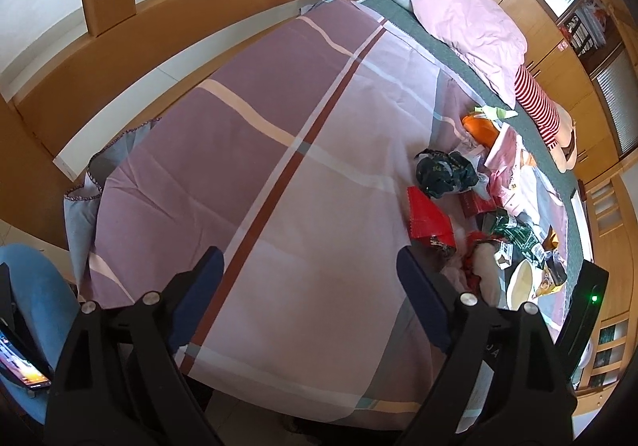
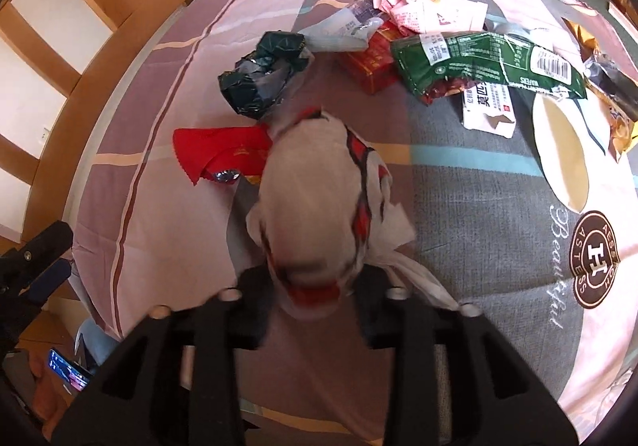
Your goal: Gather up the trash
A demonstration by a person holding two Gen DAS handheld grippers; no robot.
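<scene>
Trash lies scattered on the bed point(image 2: 478, 175): beside the white-and-red bag point(image 2: 319, 183), a red wrapper point(image 2: 223, 155), dark crumpled wrapper point(image 2: 263, 75), green packet point(image 2: 486, 63) remain uncollected. Right hand-held gripper point(image 2: 315, 310) loosely straddles the bag; left hand-held gripper point(image 1: 311, 278) spread, empty.

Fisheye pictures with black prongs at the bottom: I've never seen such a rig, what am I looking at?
No robot: a person holds a two-finger gripper in each hand, each with a camera looking along its fingers. One view shows the left gripper open over the striped bedspread. The other shows the right gripper with a white-and-red bag between its fingers; whether they press it is unclear. Trash lies beyond: a dark green wrapper, a red packet, a green snack bag.
</scene>
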